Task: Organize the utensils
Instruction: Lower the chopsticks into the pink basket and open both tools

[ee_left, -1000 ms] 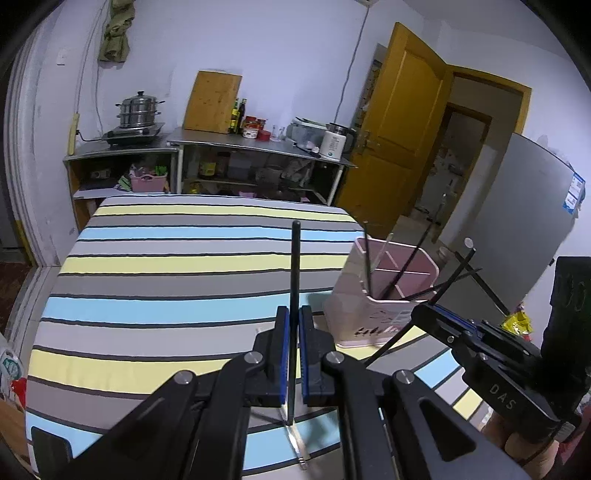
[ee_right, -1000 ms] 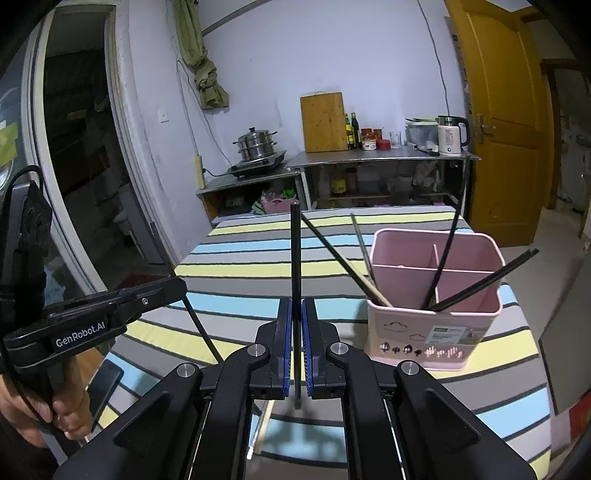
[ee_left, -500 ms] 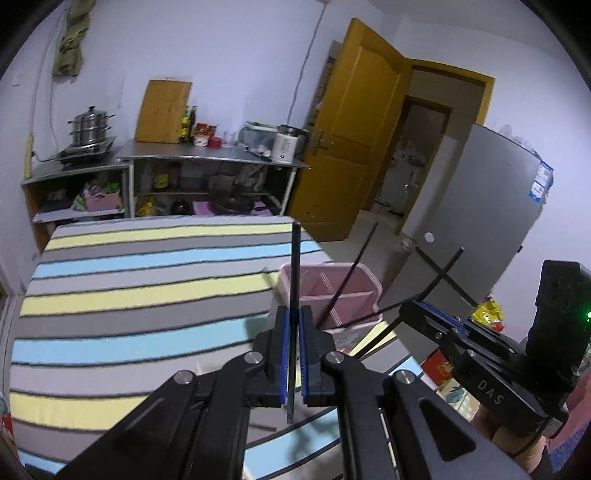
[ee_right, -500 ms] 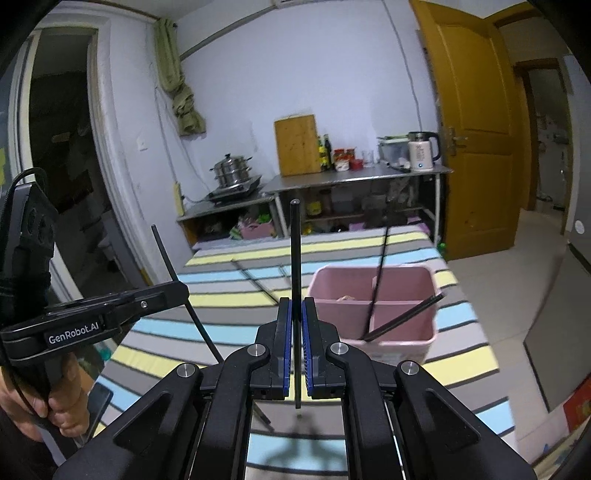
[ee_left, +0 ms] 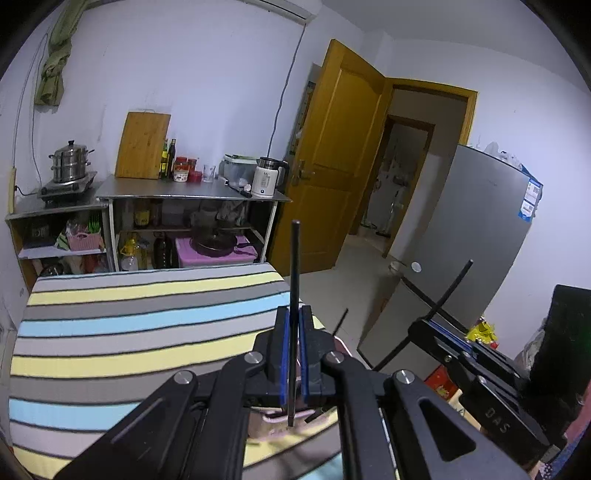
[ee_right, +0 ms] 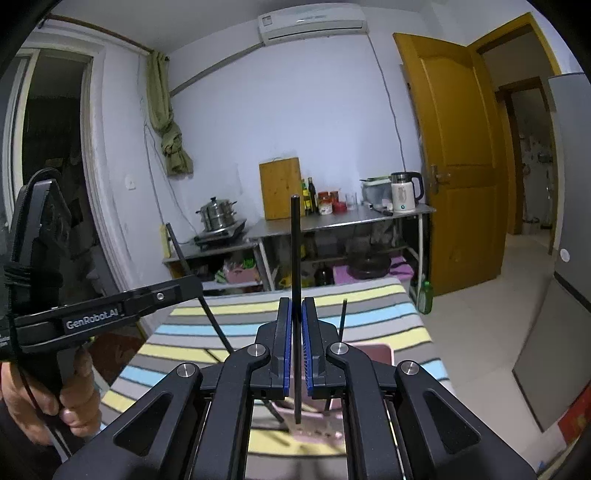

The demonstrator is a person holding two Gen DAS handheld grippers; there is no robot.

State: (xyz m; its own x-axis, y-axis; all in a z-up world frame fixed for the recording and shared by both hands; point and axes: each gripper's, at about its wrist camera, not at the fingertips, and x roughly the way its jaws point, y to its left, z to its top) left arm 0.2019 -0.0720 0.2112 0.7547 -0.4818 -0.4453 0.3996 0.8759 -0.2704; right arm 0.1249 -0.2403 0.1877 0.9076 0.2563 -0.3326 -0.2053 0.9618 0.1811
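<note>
Each black chopstick (ee_left: pixel 294 295) (ee_right: pixel 295 295) stands upright, pinched between pressed-together jaws of the left gripper (ee_left: pixel 291 354) and right gripper (ee_right: pixel 295 350), above the pink utensil holder (ee_right: pixel 369 354) on the striped worktop (ee_left: pixel 110 332). Lower tips straight into one compartment. Both grippers have risen; the holder now sits lower, mostly hidden.

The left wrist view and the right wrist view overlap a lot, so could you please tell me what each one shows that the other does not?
Only the left wrist view shows the grey refrigerator's front with its blue sticker and the right gripper from the side, holding its chopstick. Only the right wrist view shows the white wall air conditioner, the dark doorway and the hand holding the left gripper. Both show the striped tablecloth, the pink plastic utensil holder, the white electric kettle, the wooden cutting board, and a thin black chopstick clamped upright in the viewing gripper's jaws.
</note>
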